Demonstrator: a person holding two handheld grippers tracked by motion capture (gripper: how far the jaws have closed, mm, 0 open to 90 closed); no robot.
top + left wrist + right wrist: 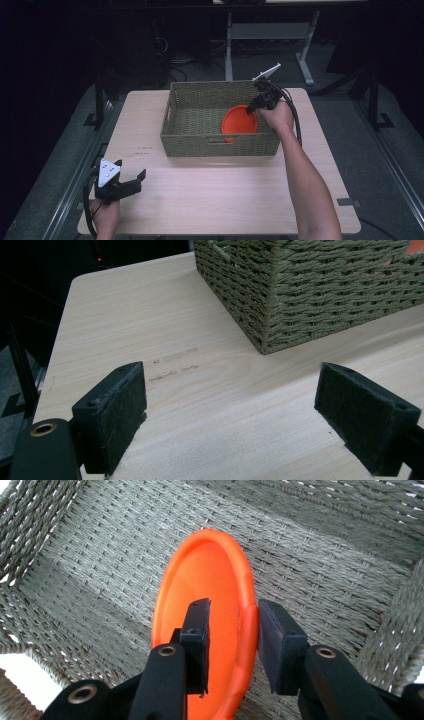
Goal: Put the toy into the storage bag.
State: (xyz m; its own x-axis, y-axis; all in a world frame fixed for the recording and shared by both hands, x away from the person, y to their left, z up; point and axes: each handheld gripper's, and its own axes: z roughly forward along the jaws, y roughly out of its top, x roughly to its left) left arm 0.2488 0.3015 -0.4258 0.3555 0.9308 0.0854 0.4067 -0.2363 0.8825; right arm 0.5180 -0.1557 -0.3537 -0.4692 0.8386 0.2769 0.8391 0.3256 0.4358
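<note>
An orange plate (239, 122) leans tilted inside the woven olive basket (220, 145), in its right half. My right gripper (251, 108) reaches down into the basket from the right side. In the right gripper view the plate (200, 575) has its rim between the jaws of my right gripper (232, 610). One pad sits inside the plate with a gap to the rim, and the other is just outside the rim, so the jaws stand open around it. My left gripper (131, 172) hovers open over the table's front left, with nothing between its jaws (232, 395).
The basket (310, 295) stands at the middle back of the light wooden table (225, 200). Its woven floor (325, 565) lies under the plate. Dark floor and metal frame legs (305, 65) surround the table.
</note>
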